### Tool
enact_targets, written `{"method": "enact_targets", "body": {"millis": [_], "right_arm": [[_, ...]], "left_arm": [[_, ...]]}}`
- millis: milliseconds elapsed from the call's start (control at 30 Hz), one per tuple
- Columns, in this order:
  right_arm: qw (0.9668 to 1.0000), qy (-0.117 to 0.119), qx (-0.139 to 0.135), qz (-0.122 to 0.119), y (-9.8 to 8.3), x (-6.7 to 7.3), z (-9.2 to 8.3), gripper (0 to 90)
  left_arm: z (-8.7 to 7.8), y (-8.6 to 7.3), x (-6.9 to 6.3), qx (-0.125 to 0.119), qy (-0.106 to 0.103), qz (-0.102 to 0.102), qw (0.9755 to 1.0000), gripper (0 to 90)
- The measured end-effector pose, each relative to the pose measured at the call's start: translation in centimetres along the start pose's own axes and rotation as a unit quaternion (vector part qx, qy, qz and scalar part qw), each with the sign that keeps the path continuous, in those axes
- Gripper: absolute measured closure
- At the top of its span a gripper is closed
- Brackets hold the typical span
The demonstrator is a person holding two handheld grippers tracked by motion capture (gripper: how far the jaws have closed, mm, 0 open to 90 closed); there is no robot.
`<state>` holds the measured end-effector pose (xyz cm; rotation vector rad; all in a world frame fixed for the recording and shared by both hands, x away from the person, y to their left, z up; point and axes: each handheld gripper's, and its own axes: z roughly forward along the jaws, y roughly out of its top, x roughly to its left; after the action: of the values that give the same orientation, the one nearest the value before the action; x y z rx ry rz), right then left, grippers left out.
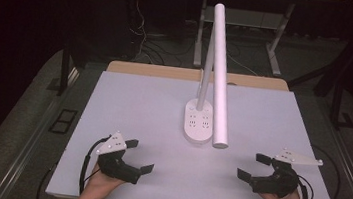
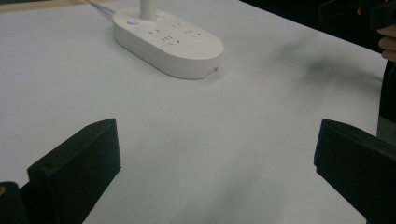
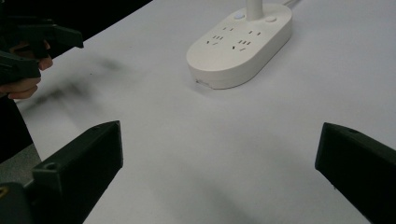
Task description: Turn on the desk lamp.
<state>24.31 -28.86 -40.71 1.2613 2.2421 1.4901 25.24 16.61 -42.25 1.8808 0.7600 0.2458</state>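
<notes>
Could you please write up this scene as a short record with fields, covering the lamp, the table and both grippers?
surface: white table
object: white desk lamp, standing upright near the middle of the table
lamp base: oval base with sockets and buttons on top
lamp head: long white bar, sloping down towards the person
left gripper: left gripper, jaws wide apart, holding nothing
right gripper: right gripper, jaws wide apart, holding nothing
contact: neither gripper touches the lamp

Bare counter (image 1: 138,105) open left and right of centre, lamp base (image 1: 198,121) standing mid-counter, long lamp head (image 1: 221,74) overhanging its right side, clear gap between left hand-held gripper (image 1: 139,155) and right hand-held gripper (image 1: 252,166)
</notes>
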Motion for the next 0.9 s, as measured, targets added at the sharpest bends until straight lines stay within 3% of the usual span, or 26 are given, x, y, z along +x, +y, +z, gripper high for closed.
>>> {"method": "enact_targets", "body": {"millis": [900], "right_arm": [[0.9993,0.008,0.036,-0.002,0.12,-0.13,0.28,0.6]], "left_arm": [[-0.11,-0.05,-0.04,0.002,0.002,0.0,1.0,0.0]]}}
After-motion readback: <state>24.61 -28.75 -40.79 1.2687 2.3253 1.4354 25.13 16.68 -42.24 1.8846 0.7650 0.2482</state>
